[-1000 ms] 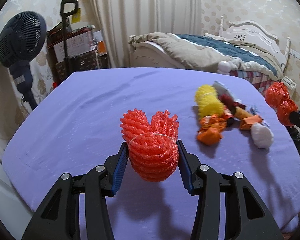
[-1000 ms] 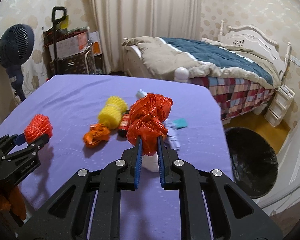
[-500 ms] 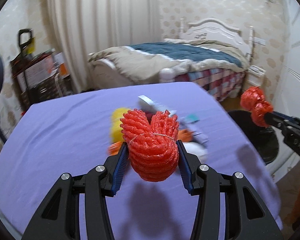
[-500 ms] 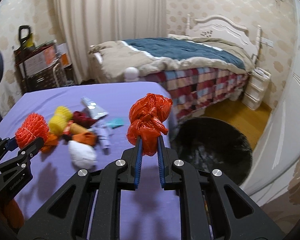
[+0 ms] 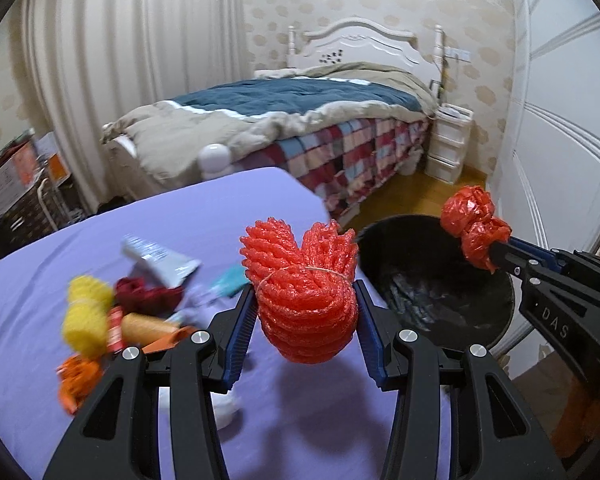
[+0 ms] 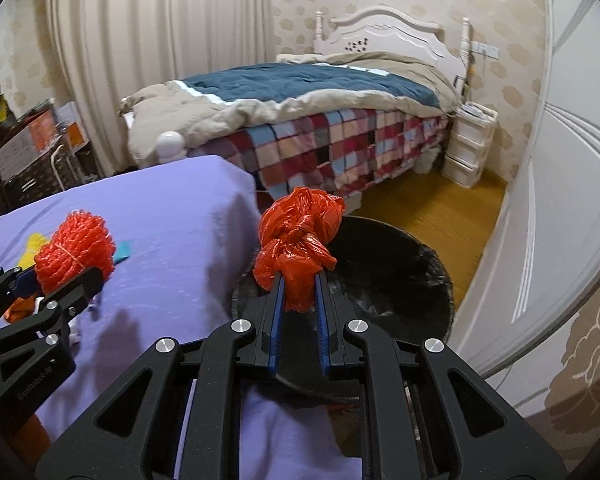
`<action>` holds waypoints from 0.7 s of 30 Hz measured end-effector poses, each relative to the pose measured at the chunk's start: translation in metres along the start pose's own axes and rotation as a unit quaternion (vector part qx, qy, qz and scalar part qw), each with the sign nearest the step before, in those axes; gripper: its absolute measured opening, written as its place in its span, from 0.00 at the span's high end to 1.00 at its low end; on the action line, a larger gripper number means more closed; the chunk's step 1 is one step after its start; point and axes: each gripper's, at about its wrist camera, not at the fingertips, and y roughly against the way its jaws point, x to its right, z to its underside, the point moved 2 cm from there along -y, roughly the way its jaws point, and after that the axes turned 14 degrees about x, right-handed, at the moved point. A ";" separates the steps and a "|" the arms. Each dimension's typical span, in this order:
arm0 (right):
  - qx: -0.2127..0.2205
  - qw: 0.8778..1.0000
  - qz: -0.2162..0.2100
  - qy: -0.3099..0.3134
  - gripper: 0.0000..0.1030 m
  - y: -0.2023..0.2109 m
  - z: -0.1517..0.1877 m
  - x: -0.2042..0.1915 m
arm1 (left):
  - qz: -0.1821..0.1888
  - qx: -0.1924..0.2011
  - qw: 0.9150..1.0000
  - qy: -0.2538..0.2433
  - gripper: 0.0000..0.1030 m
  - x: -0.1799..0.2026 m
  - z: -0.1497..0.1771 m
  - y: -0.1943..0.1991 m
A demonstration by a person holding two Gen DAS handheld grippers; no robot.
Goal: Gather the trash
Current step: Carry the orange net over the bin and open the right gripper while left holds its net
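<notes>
The room is a bedroom with pale patterned wallpaper, a long cream curtain (image 5: 112, 80) and a bed (image 6: 324, 112) with a white headboard, a blue and beige quilt and a checked blanket. In front stands a table (image 5: 204, 220) under a purple cloth, and a black trash bin (image 6: 404, 276) stands on the wooden floor just beside the table's corner.

The left claw (image 5: 306, 322) is clamped on a red foam net (image 5: 304, 296) tied with a thin string, and holds it over the table near that corner. The right claw (image 6: 299, 308) is pressed together on a knotted red plastic bag (image 6: 298, 248), which hangs above the open bin. In the left view this bag (image 5: 474, 230) appears over the bin's far rim.

More trash lies on the cloth to the left of the left claw: a yellow foam net (image 5: 86, 320), a dark red crumpled piece (image 5: 144, 292), a silver wrapper (image 5: 160, 256), an orange wrapper (image 5: 76, 380) and a small teal scrap (image 5: 230, 284). They are blurred.

A small white drawer unit (image 6: 470, 144) stands beside the bed, and a white door (image 5: 560, 120) fills the right side. Nothing stands between the red bag and the bin's mouth.
</notes>
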 end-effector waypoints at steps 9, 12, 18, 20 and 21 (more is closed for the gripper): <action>-0.008 1.000 0.022 -0.015 0.86 -0.022 0.001 0.033 | 0.022 -0.010 0.999 -0.027 0.54 0.042 -0.007 -0.038; -0.013 0.999 0.029 -0.022 0.86 -0.028 0.003 0.042 | 0.026 -0.016 0.999 -0.033 0.54 0.052 -0.008 -0.048; -0.024 0.998 0.037 -0.036 0.86 -0.040 0.006 0.062 | 0.031 -0.027 0.998 -0.044 0.54 0.069 -0.010 -0.069; -0.026 0.998 0.040 -0.039 0.86 -0.043 0.007 0.066 | 0.032 -0.029 0.998 -0.047 0.54 0.074 -0.012 -0.076; -0.028 0.998 0.040 -0.041 0.86 -0.045 0.007 0.068 | 0.031 -0.029 0.998 -0.048 0.54 0.076 -0.012 -0.077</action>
